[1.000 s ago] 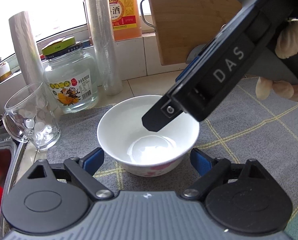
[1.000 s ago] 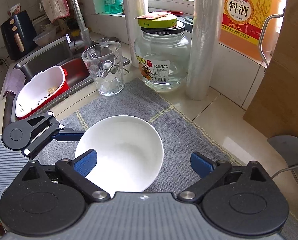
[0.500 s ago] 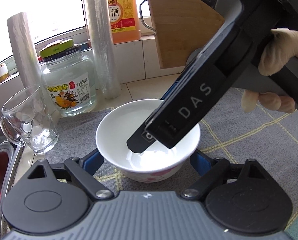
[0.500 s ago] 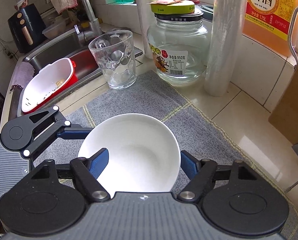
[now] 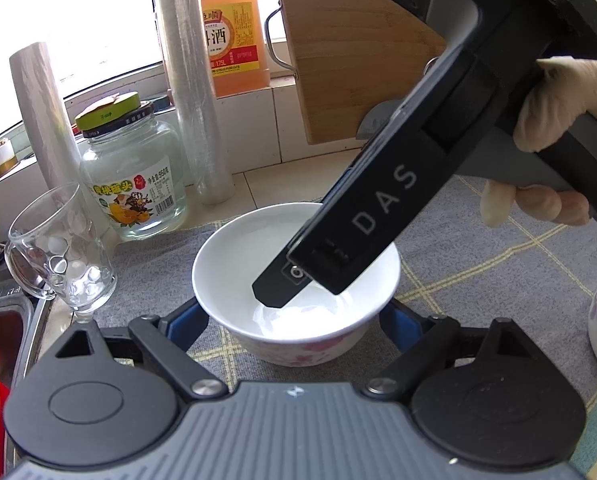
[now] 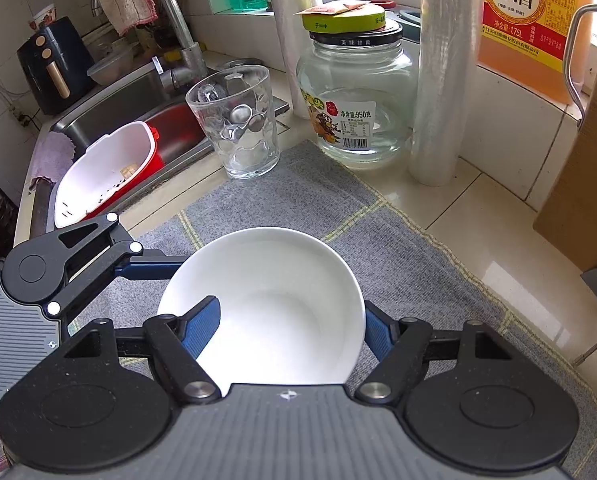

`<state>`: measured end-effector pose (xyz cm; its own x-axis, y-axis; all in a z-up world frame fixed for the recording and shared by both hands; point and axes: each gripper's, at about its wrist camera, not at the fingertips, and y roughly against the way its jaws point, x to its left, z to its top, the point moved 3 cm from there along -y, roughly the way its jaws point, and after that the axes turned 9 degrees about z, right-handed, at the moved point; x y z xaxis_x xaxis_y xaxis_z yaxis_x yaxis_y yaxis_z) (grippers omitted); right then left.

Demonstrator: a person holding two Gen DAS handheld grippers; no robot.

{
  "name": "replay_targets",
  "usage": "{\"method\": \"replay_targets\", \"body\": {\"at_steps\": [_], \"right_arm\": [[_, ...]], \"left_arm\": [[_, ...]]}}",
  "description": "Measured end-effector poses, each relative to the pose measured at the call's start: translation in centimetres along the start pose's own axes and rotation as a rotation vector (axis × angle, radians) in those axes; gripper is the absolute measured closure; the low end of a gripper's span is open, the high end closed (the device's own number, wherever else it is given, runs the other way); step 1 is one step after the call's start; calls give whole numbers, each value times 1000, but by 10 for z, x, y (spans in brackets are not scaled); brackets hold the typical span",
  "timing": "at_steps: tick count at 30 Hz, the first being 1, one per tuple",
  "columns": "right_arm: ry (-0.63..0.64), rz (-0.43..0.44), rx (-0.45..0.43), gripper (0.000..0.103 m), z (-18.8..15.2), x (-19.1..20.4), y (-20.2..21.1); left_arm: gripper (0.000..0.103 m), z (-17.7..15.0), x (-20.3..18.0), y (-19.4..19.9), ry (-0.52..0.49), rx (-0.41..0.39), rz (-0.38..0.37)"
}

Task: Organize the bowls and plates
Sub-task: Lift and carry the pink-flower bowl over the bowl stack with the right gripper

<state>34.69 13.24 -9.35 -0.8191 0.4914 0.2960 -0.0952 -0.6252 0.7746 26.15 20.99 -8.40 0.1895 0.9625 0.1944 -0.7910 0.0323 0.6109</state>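
Observation:
A white bowl (image 5: 234,264) with pink flowers on its outside stands on the grey checked mat (image 5: 478,248). My left gripper (image 5: 294,320) is open, with a blue finger on each side of the bowl's near wall. My right gripper (image 6: 292,326) reaches down over the same bowl (image 6: 274,280). Its left blue finger (image 6: 200,326) is inside the bowl and its right finger (image 6: 378,334) is outside the rim. The jaws are wide apart, so it is open.
A glass mug (image 5: 58,252), a glass jar (image 5: 134,176) with a green lid, two film rolls (image 5: 190,80) and an orange bottle (image 5: 230,28) stand behind. A cutting board (image 5: 358,48) leans at the back right. The sink (image 6: 110,120) with a white basket lies left.
My right gripper has come down and forward over the bowl, and its left finger now sits inside the rim. My left gripper has closed in around the bowl's near side.

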Motion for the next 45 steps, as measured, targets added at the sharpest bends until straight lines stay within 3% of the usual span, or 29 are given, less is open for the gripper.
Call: {"method": "replay_targets", "body": {"at_steps": [25,45], "right_arm": [[-45,7,-103,23,-71,40,101],[-64,-24,-175,22,-137,42,177]], "left_arm": [[11,7,-62,79,-22,2,-113],[11,18,-138,121,-80,-32,-158]]}}
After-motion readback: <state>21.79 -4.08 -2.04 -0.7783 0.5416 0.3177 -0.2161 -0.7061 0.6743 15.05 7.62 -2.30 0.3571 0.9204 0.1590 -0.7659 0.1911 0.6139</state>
